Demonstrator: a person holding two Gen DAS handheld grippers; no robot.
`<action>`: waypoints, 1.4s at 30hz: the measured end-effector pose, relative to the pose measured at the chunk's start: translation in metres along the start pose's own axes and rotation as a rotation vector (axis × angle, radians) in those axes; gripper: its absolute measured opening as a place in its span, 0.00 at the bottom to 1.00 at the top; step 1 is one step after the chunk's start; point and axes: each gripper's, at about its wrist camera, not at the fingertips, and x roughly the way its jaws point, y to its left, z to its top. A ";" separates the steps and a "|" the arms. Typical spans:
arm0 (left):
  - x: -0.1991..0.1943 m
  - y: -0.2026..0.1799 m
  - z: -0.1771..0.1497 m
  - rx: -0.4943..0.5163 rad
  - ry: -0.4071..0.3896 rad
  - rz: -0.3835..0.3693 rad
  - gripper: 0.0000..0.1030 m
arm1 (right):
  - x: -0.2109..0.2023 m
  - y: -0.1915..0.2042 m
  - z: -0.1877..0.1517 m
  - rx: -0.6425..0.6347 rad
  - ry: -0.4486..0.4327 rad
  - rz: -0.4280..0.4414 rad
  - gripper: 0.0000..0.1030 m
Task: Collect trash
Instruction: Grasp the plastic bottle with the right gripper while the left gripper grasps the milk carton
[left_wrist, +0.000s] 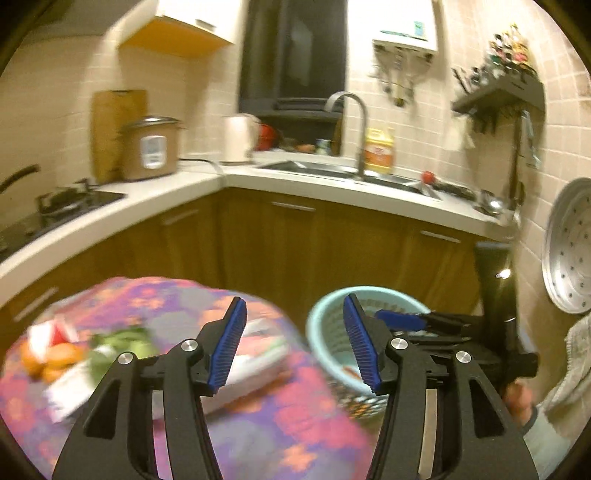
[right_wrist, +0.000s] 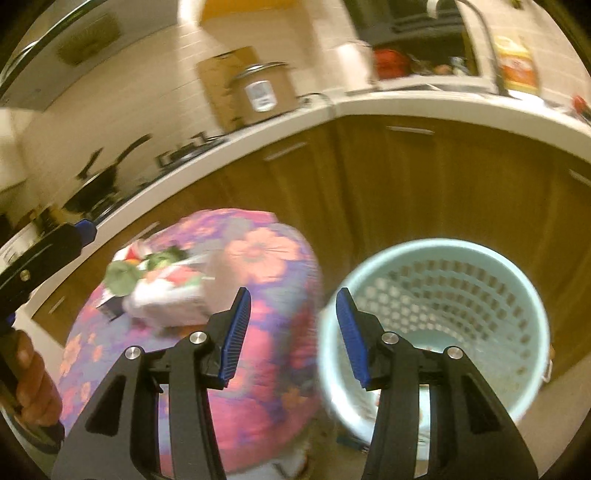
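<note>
L tongs (left_wrist: 295, 343): jaws apart, blue pads clear, nothing between them. R tongs (right_wrist: 293, 332): same, jaws apart, empty.

Both sit above a small round table w/ a pink-purple flowered cloth (right_wrist: 258, 258). Trash pile (left_wrist: 85, 354) lies on the cloth, on its far left part as I see it from L cam: green leafy scraps, orange bits (peel? can't say), red-and-white wrapper, a pale flat pack or paper beside them. From R cam the same pile (right_wrist: 155, 280) is ahead-left of my R jaws, not touching them.

Pale green perforated bin (right_wrist: 436, 317) stands on the floor just beside the table's right edge. Something small and orange on its bottom, too blurred to name.

Hard to read: heavy blur on pile in both cams; item edges merge. Bin's near rim is cut by my R tong finger. My R hand (left_wrist: 517, 398) only partly in L cam.
</note>
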 end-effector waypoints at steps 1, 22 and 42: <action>-0.007 0.011 -0.001 -0.004 -0.003 0.021 0.53 | 0.002 0.010 0.002 -0.018 0.001 0.011 0.44; -0.033 0.205 -0.080 -0.226 0.176 0.322 0.69 | 0.086 0.039 0.030 -0.040 0.150 0.082 0.56; -0.022 0.210 -0.095 -0.235 0.234 0.321 0.69 | 0.029 0.092 -0.037 -0.380 0.127 0.112 0.82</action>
